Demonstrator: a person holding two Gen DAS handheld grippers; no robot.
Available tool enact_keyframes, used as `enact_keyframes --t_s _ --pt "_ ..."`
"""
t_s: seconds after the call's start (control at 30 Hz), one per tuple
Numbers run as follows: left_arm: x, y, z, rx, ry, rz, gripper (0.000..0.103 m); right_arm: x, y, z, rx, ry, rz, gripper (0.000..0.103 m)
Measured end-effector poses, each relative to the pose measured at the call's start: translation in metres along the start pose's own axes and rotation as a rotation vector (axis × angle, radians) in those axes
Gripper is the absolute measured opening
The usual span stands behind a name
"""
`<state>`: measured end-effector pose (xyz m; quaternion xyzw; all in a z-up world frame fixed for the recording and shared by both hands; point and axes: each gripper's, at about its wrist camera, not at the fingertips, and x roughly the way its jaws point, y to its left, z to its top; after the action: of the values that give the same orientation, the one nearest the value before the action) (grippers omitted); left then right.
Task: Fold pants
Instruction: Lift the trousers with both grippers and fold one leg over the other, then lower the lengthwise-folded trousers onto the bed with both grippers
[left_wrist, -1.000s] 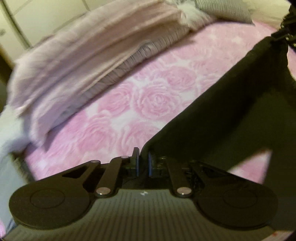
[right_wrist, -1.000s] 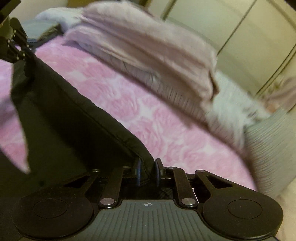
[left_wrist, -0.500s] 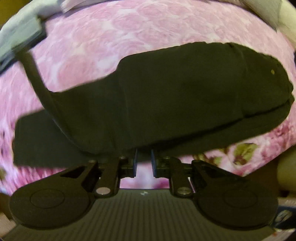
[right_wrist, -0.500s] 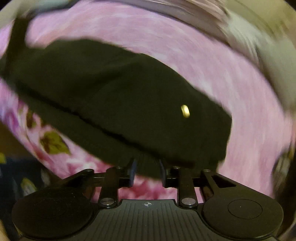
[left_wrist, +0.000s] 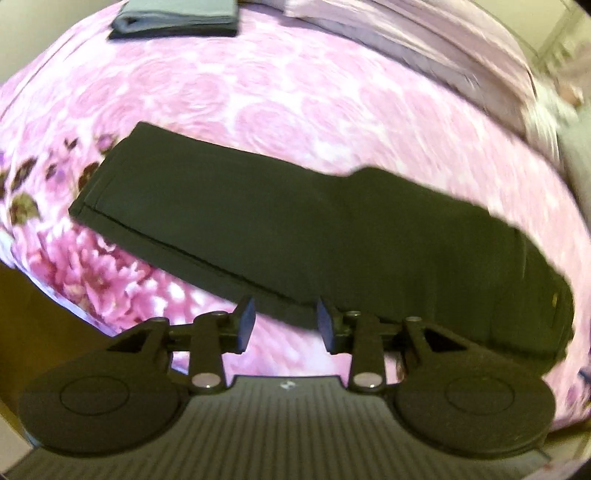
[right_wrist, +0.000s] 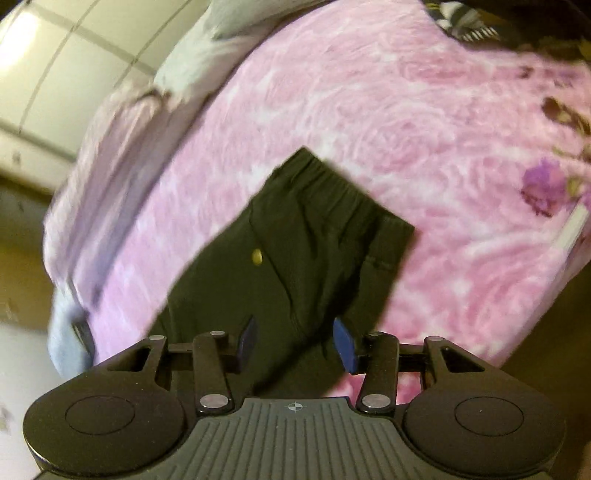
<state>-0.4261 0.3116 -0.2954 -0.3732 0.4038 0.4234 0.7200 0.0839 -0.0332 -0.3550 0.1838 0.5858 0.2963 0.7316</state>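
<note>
The black pants (left_wrist: 295, 229) lie flat on the pink rose-patterned bedspread (left_wrist: 295, 96), folded lengthwise with one leg over the other. Their hems are at the left, the waist at the right. My left gripper (left_wrist: 284, 326) hovers open just above the pants' near edge, holding nothing. In the right wrist view the waistband end of the pants (right_wrist: 306, 240) shows, with a small brass button. My right gripper (right_wrist: 293, 345) is open above that end, its blue pads apart and free of cloth.
A folded grey garment (left_wrist: 177, 16) lies at the far side of the bed. A pale lilac blanket (left_wrist: 424, 33) is piled along the back right. The bed's near edge (left_wrist: 48, 291) drops off at the left. Cupboard doors (right_wrist: 55, 62) stand beyond the bed.
A second ago both grippers were shut on the pants, holding them up. The pants were laid down on the bed, and both grippers have let go and opened.
</note>
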Motion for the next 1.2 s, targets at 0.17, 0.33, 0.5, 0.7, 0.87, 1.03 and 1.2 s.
enact_keyframes --t_s 0.17,0.33,0.5,0.7,0.87,1.03,1.2 --pt "0.037 0.047 0.01 -0.149 -0.052 -0.052 0.032 0.013 -0.034 0.015 0.068 -0.067 0.056 0.044" --pt "0.071 0.103 0.015 -0.276 -0.102 -0.078 0.032 0.03 -0.06 -0.003 0.065 -0.133 0.112 0.044" --pt "0.093 0.148 0.008 -0.399 -0.135 -0.148 0.031 0.042 -0.074 -0.016 0.03 -0.188 0.173 0.044" --pt "0.098 0.168 -0.005 -0.435 -0.236 -0.259 0.031 0.042 -0.084 -0.028 -0.025 -0.278 0.251 0.044" --pt "0.101 0.184 -0.013 -0.41 -0.329 -0.294 0.006 0.031 -0.087 -0.047 -0.005 -0.355 0.258 0.044" --pt "0.095 0.203 -0.013 -0.446 -0.386 -0.341 0.007 0.017 -0.094 -0.053 0.151 -0.345 0.335 0.044" --pt "0.099 0.213 -0.016 -0.476 -0.397 -0.324 0.007 0.024 -0.1 -0.036 0.243 -0.341 0.357 0.044"
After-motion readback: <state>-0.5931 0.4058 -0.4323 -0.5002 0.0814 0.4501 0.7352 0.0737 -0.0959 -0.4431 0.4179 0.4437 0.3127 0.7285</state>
